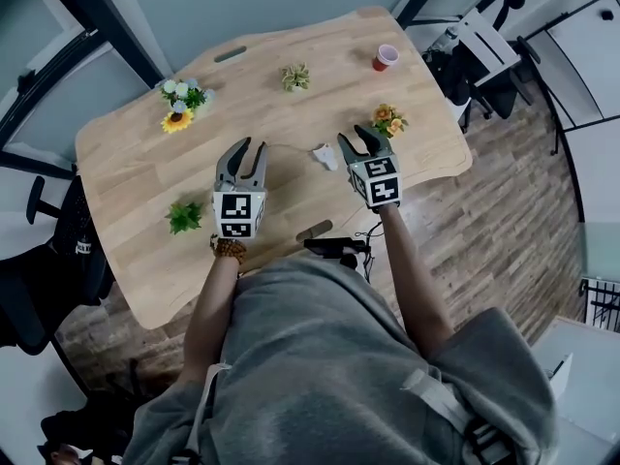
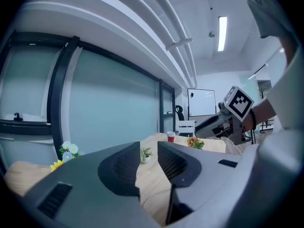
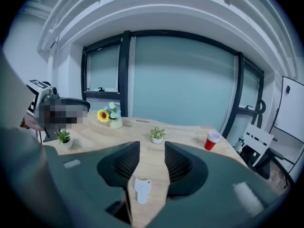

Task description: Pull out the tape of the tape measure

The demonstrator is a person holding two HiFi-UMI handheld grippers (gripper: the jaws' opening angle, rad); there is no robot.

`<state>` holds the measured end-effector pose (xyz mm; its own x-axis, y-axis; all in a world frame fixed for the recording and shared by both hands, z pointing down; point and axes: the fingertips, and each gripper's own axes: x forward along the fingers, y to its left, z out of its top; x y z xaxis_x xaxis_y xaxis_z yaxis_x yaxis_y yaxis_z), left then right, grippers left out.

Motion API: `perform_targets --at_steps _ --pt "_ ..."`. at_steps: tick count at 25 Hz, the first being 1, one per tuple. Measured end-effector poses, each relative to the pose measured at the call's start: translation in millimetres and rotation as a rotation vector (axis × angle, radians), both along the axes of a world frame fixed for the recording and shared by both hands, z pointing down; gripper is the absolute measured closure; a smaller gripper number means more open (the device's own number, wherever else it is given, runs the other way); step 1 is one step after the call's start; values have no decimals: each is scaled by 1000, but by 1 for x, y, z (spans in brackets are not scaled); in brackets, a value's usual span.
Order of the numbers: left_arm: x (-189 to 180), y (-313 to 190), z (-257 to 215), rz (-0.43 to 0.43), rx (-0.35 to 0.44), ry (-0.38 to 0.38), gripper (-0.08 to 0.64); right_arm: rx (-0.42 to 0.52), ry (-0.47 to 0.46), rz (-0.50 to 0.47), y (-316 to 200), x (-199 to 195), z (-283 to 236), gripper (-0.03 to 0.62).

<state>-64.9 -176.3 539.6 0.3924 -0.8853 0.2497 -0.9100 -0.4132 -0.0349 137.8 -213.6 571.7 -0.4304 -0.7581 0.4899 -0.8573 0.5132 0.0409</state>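
Observation:
A small white tape measure (image 1: 325, 155) lies on the wooden table (image 1: 136, 172), between my two grippers and just left of the right one. In the right gripper view the tape measure (image 3: 142, 189) rests on the table low in the gap between the jaws, not touched. A thin pale line seems to run from it toward the left gripper; I cannot tell what it is. My left gripper (image 1: 252, 149) hovers open with only bare tabletop showing between its jaws (image 2: 148, 158). My right gripper (image 1: 356, 141) is open too (image 3: 152, 160).
A sunflower bouquet (image 1: 179, 105), a small potted plant (image 1: 295, 77), a red cup (image 1: 385, 57), orange flowers (image 1: 387, 119) and a green plant (image 1: 183, 217) are spread over the table. A black chair (image 1: 48, 260) stands left, a white chair (image 1: 484, 37) at the far right.

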Motion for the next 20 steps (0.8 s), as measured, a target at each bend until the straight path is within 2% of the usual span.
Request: perform_targets --at_steps 6,13,20 --pt "10 -4 -45 15 88 12 446 130 -30 -9 0 -7 -60 420" --pt "21 -11 -120 28 227 31 446 300 -68 -24 4 -18 -140 420" --pt "29 -7 -176 13 309 78 446 456 -69 -63 22 -41 -203 430"
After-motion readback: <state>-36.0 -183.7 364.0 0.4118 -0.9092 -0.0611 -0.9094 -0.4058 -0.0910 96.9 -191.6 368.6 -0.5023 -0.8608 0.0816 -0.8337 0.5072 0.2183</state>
